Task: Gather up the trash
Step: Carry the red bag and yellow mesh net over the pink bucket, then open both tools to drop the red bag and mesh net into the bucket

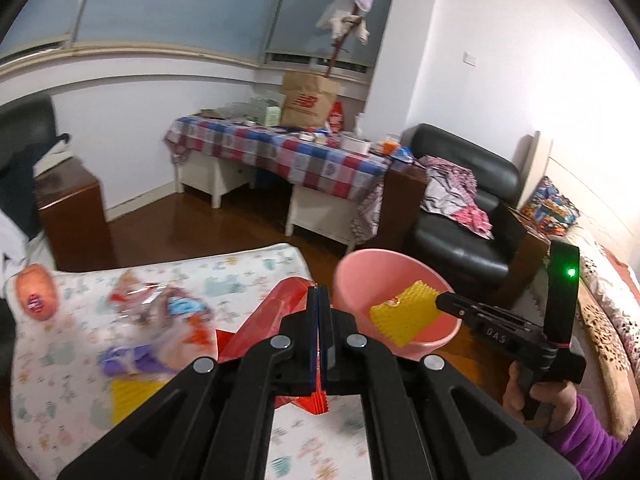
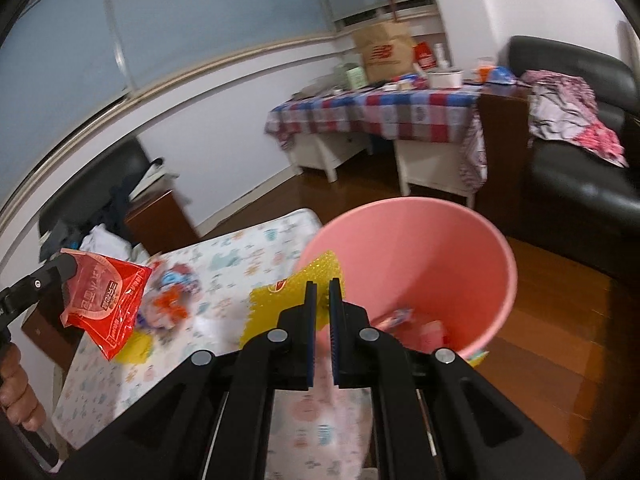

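Now red wrapper (image 1: 280,312) in left hand-held gripper (image 1: 319,300)

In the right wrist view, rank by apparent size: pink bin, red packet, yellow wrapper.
1. pink bin, clearly largest.
2-3. red packet in the left tool and yellow wrapper in the right tool look similar; the wrapper is partly hidden, so unranked.

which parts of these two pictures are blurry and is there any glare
Left wrist view: the wrappers on the table are smeared, the left gripper and red packet sharper; the right-hand wall is washed out. Right wrist view: the bucket contents and tabletop wrappers are blurred; both views bend straight lines.
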Available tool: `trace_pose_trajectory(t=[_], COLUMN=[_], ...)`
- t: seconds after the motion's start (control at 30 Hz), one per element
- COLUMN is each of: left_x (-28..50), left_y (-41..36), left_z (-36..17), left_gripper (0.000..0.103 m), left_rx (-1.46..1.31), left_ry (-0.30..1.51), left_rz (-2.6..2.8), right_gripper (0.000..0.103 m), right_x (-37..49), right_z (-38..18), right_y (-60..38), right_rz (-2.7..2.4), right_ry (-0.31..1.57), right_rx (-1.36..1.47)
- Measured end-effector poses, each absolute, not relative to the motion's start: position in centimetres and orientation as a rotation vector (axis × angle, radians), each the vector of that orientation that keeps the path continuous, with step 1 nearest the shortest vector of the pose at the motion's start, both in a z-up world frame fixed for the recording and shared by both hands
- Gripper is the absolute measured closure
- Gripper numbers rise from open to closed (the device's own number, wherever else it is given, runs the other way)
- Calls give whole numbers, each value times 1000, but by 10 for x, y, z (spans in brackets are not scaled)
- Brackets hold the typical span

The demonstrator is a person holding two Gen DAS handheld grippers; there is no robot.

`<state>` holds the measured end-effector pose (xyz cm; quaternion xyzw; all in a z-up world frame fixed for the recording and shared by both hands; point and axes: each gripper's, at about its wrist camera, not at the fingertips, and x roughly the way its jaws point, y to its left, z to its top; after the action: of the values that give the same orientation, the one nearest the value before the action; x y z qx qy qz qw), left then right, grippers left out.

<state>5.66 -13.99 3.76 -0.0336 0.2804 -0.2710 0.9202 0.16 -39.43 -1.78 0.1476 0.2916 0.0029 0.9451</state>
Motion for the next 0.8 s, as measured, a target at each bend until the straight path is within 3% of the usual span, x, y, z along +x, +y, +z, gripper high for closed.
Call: trace_pose_trajectory(t=[0.43, 0.8], left_x=[93, 124], left_y=[-259, -307], left_z=[21, -15], left_gripper=[103, 103], left_rx=[-25, -11], left_ry=[609, 683], left_rz=[-691, -701], right_gripper=[97, 97], right_x=[-4, -1], right_z=[-39, -57], right_y=[-446, -463], right_rz=[-150, -155], right_ry=[574, 589], right_rx=[334, 354])
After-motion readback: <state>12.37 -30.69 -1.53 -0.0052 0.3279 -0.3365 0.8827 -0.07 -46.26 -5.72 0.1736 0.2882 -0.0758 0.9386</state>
